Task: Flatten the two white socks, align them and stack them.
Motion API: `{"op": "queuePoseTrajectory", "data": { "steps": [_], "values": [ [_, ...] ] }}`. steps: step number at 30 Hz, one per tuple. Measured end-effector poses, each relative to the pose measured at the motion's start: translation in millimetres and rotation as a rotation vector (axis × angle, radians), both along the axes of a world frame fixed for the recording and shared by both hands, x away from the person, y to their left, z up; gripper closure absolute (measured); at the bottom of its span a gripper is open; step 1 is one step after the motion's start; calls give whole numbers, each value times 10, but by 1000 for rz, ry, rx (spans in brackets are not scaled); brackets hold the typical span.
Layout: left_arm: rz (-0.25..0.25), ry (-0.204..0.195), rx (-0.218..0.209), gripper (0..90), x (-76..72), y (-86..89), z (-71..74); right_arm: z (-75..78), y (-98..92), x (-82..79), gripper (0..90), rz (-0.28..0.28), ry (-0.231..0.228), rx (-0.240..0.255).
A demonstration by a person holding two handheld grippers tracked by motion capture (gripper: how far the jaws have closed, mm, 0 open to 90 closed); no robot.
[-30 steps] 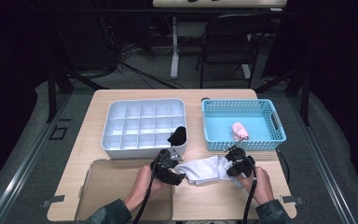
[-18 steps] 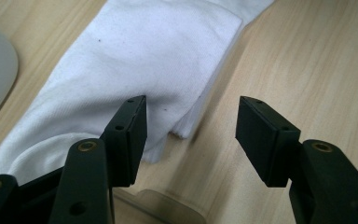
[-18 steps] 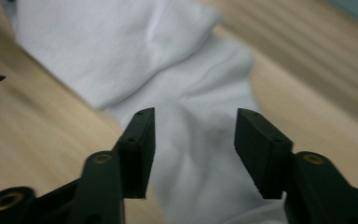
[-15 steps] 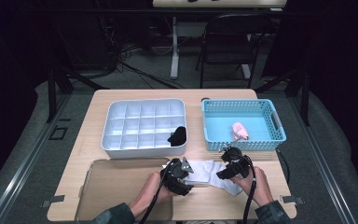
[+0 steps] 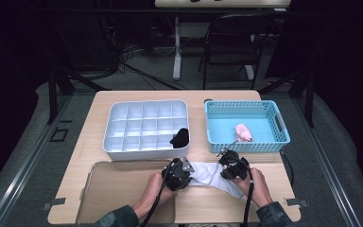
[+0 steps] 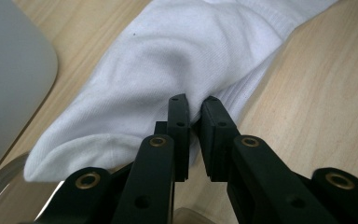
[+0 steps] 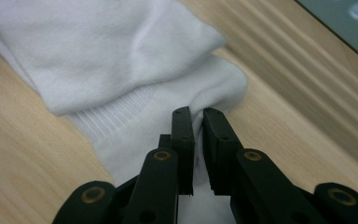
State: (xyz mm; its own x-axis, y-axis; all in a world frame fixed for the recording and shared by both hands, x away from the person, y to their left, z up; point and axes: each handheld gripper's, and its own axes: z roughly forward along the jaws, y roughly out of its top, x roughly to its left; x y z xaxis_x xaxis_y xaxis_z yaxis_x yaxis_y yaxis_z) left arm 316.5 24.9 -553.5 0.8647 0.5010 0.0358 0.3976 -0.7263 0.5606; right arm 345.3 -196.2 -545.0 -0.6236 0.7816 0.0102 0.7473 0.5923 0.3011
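Socks are the work here: a soft white cotton sock [image 5: 212, 176] lies flat on the pale wooden table [image 5: 264, 198], near the person's edge, stretched between the two hand-held tools. The left gripper [image 5: 182, 172] pinches one end of it; in the left gripper view its black jaws have just been closing and now stand clamped on a fold of the white fabric [image 6: 177, 70] where the smooth part meets the ribbed part. The right gripper [image 5: 230, 165] grips the other end; in the right gripper view its jaws have likewise just been closing and now squeeze a ridge of the ribbed cuff [image 7: 168, 112] between them. Holding both ends at once probably lets the person lift or fold the sock without it sagging or slipping.

Behind the sock, toward the far side of the table, sits a white plastic organiser tray with a grid of small compartments [image 5: 118, 142]. A rolled black sock [image 5: 180, 137] fills one compartment in its front row, at the right-hand end, which suggests that each finished sock is meant to go into its own cell. To the right of that tray stands a light blue plastic basket with slotted walls [image 5: 279, 120], holding a small pink rolled sock [image 5: 243, 133]; it seems to serve as the supply bin. A clear shallow tray [image 5: 118, 189] rests just beside the left hand [image 5: 153, 187], touching the toe end of the white sock.
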Motion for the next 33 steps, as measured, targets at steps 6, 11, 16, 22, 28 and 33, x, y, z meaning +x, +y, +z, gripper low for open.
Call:
{"op": "queuePoseTrajectory", "data": {
  "steps": [6,11,16,22,28,33],
  "values": [
    [57,-16,-27,833,36,53,20,113,-249,-16,829,-191,10,17],
    [69,-2,-30,761,67,73,20,134,-411,-7,626,-230,26,-40],
    [59,17,-24,558,53,57,35,238,-431,-73,456,-87,22,-1],
    [43,16,-24,396,25,52,84,149,-255,-142,375,126,10,-17],
    [9,34,-35,318,6,79,140,12,-113,-99,472,193,24,-36],
    [2,40,-30,313,-12,112,183,-13,-87,-99,660,178,9,-19]
  ]
}}
